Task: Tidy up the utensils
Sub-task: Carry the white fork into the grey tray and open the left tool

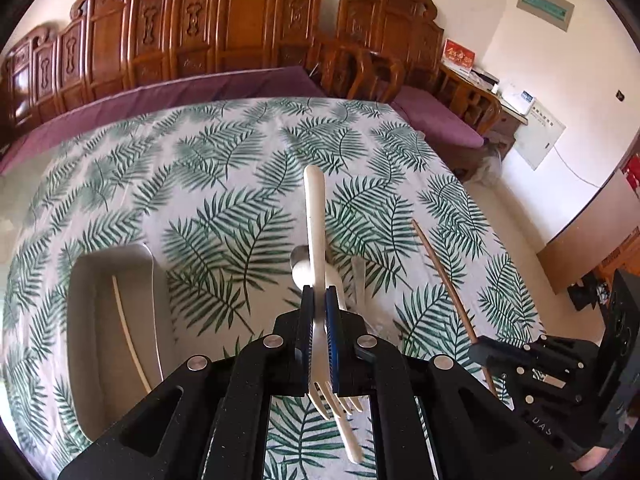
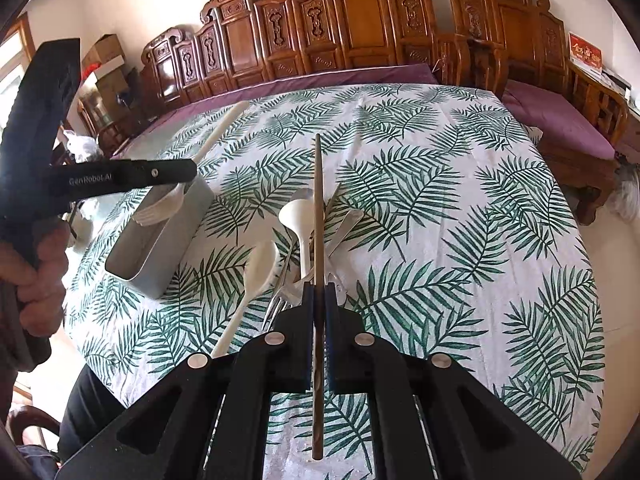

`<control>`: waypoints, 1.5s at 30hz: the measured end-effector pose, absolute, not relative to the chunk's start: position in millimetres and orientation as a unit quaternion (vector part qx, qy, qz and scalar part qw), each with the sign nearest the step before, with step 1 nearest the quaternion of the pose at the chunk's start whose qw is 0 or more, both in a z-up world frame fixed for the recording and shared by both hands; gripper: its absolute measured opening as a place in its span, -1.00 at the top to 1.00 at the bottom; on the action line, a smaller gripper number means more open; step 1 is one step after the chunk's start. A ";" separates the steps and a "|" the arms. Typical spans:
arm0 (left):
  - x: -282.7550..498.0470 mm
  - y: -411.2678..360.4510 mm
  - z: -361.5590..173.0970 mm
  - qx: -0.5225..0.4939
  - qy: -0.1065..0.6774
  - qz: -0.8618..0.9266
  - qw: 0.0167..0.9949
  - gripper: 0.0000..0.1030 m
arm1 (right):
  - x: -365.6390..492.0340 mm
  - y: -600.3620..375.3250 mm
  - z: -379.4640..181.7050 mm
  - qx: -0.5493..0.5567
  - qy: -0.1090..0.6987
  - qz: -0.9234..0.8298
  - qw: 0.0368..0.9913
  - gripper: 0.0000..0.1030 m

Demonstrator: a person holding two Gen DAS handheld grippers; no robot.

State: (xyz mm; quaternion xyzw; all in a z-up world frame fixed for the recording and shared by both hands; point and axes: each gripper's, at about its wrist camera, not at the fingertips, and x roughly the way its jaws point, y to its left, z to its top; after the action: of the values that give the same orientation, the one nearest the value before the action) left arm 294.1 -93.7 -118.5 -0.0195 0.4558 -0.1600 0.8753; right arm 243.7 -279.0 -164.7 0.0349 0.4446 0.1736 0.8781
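Note:
My left gripper (image 1: 319, 300) is shut on a white plastic fork (image 1: 316, 216), held above the table with its handle pointing away and its tines toward the camera. In the right wrist view the left gripper (image 2: 191, 169) hovers over a grey bin (image 2: 160, 248), the white fork's handle (image 2: 224, 126) sticking out beyond it. My right gripper (image 2: 319, 292) is shut on a brown chopstick (image 2: 318, 200), also lifted. Loose on the cloth lie two white spoons (image 2: 292, 216) (image 2: 260, 268), a metal fork (image 2: 280, 296) and a metal spoon (image 2: 348, 220).
The table carries a palm-leaf cloth (image 2: 460, 240). The grey bin (image 1: 92, 320) stands at the left and holds a thin pale stick (image 1: 128, 340) and white forks (image 2: 156, 212). A person's hand (image 2: 36, 276) grips the left tool. Carved wooden benches (image 2: 360, 20) line the far side.

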 end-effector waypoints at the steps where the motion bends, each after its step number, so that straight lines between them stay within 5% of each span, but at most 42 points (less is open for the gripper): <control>1: 294.2 -94.3 -117.5 -0.018 0.455 -0.159 0.876 0.90 | 243.6 -279.5 -163.9 0.035 0.444 0.174 0.878 0.88; 28: 275.1 29.3 -133.0 -0.031 0.474 -0.077 0.877 0.90 | 250.1 -173.7 -151.0 0.010 0.439 0.245 0.864 0.88; 45: 297.9 82.9 -200.6 -0.037 0.530 -0.049 0.846 0.90 | 257.7 -112.6 -144.9 -0.016 0.450 0.269 0.852 0.88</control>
State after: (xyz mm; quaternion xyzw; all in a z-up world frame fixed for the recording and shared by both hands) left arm 297.9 82.9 -200.6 -0.0370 0.5300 -0.0494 0.8457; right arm 257.7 -112.6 -144.9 -0.0161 0.4496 0.2689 0.8516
